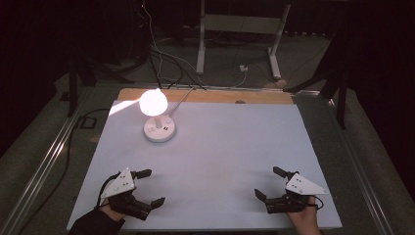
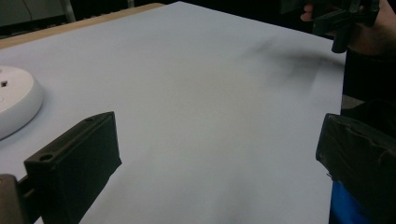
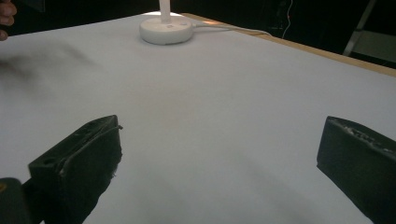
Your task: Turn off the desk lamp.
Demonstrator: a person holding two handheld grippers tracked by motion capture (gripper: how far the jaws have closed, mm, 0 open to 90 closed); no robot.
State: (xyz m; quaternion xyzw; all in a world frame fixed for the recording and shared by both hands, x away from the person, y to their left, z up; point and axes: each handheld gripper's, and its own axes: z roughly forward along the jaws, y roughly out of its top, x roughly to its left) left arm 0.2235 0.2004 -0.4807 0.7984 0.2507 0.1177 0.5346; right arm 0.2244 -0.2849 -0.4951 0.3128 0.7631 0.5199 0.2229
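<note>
High view is showing 2 claws resting low over the white surface (image 1: 220, 147) near its front edge. The left claw (image 1: 150, 187) is standing released, its jaws wide apart with nothing between them. The right claw (image 1: 269, 183) is also released and holding nothing. A lit lamp (image 1: 157, 117) is glowing at the far left, well apart from both.

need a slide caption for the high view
Lit white desk lamp at the far left of a white table; left claw and right claw open near the front edge.
</note>
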